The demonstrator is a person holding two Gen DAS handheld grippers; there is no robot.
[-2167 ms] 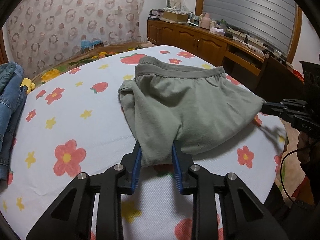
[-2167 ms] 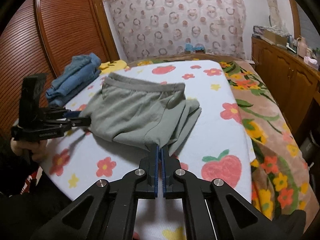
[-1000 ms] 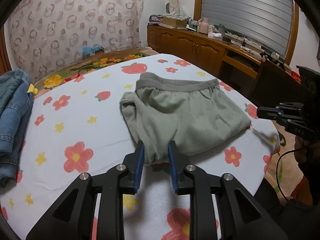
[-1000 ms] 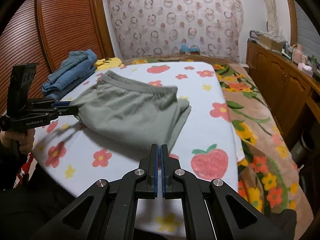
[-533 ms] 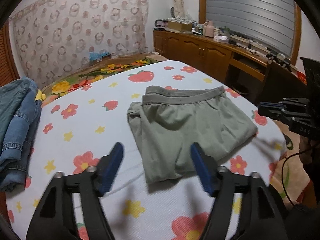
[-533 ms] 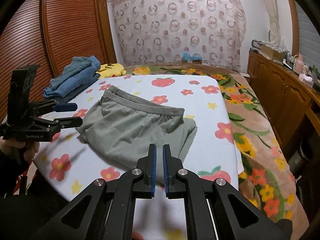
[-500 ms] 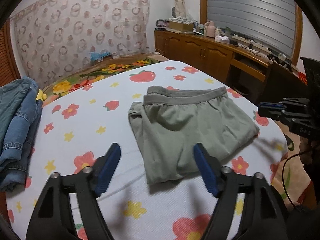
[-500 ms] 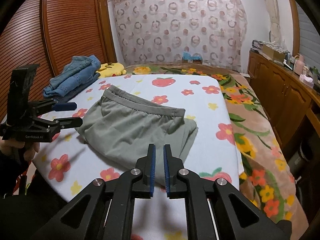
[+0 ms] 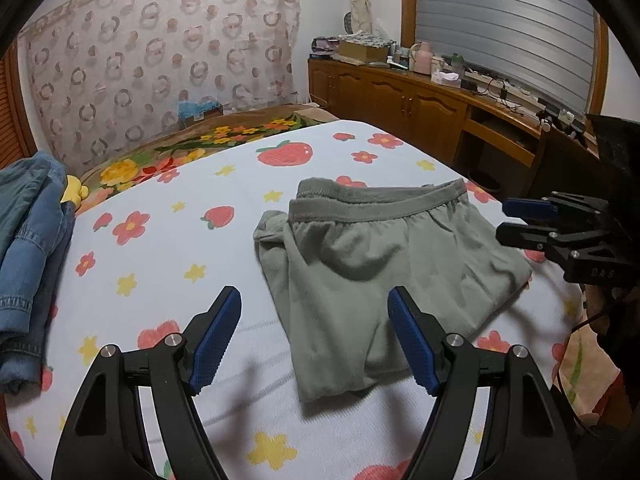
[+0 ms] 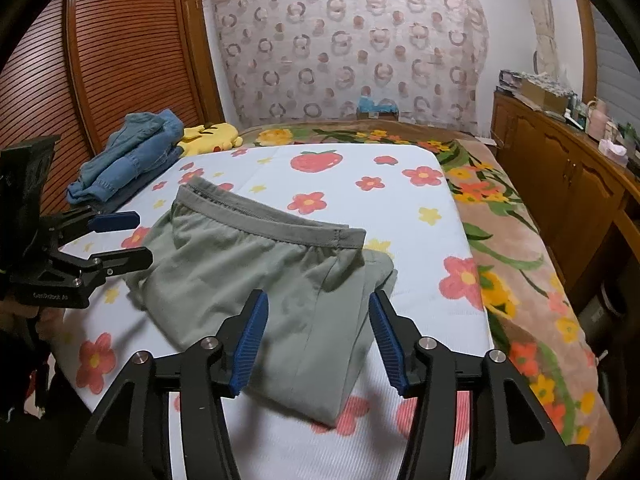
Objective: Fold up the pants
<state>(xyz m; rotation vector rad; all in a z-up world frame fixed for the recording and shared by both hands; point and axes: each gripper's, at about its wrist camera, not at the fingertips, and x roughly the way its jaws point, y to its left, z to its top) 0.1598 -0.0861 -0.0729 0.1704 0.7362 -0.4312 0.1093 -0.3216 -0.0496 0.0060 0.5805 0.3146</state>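
We have just let go with both hands: the left gripper (image 9: 314, 336) and right gripper (image 10: 314, 344) now stand open and empty over the green pants (image 9: 384, 264), which lie folded on the bed (image 9: 160, 264), so the fold looks finished.

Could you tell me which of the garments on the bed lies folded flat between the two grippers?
The grey-green pants, lying folded flat with the elastic waistband on the far side. The blue denim garments sit heaped at the bed's far left edge, beside the yellow plush toy.
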